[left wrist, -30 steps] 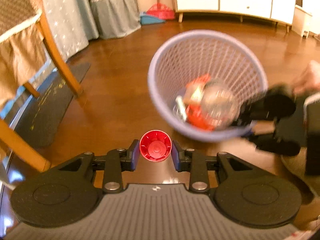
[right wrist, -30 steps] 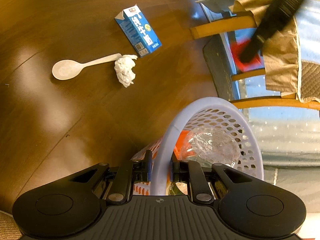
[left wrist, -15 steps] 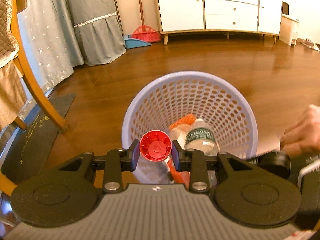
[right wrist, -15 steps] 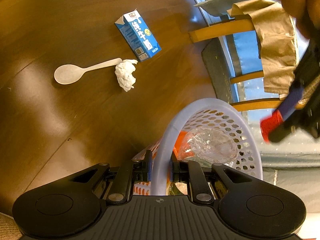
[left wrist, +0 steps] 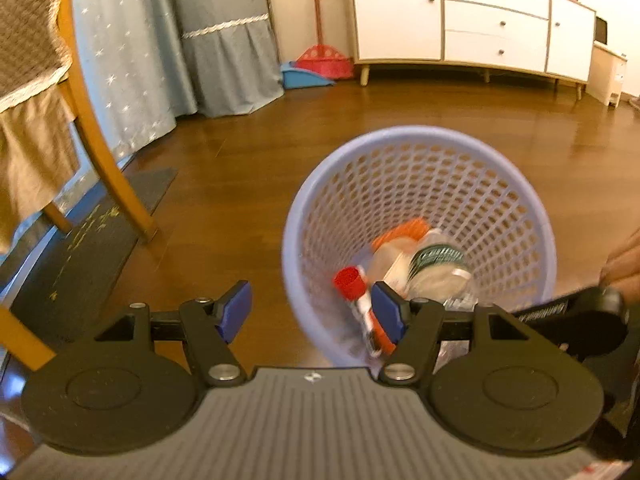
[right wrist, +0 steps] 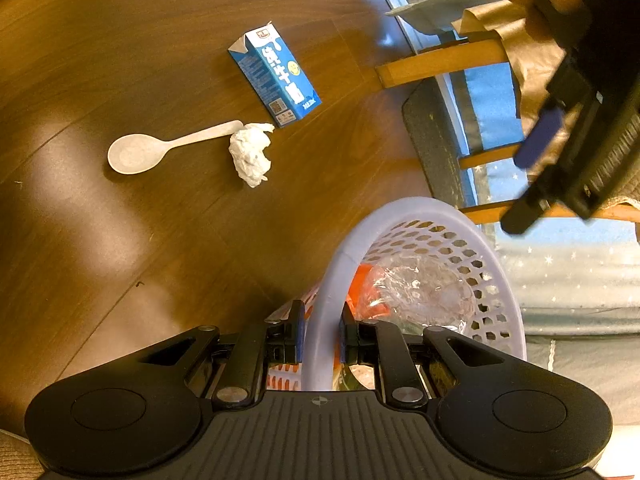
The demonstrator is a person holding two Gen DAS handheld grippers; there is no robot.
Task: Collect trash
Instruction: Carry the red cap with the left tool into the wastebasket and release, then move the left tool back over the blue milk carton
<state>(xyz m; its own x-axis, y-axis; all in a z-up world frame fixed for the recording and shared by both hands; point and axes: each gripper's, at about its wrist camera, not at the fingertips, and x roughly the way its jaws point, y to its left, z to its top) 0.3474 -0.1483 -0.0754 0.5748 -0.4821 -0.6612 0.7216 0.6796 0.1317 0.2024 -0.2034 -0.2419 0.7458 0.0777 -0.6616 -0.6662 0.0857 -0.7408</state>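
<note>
A lavender mesh basket (left wrist: 460, 136) stands on the wood floor, holding a clear plastic bottle (left wrist: 436, 268), orange wrappers and a red cap (left wrist: 349, 282). My left gripper (left wrist: 314, 312) hangs open just above its near rim, nothing between the fingers. My right gripper (right wrist: 322, 338) is shut on the basket rim (right wrist: 332, 280). In the right wrist view a blue milk carton (right wrist: 276, 76), a white plastic spoon (right wrist: 160, 148) and a crumpled tissue (right wrist: 250, 152) lie on the floor. The left gripper (right wrist: 560, 156) shows at upper right, held by a hand.
A wooden chair leg (left wrist: 100, 148) and dark mat (left wrist: 84, 248) stand left of the basket. Grey curtains (left wrist: 224, 32), a red and blue dustpan (left wrist: 316, 66) and a white cabinet (left wrist: 468, 20) line the far wall. A hand (left wrist: 624, 260) shows at right.
My left gripper has opened and let go of the red cap, which now lies inside the basket. The right gripper stays clamped on the rim.
</note>
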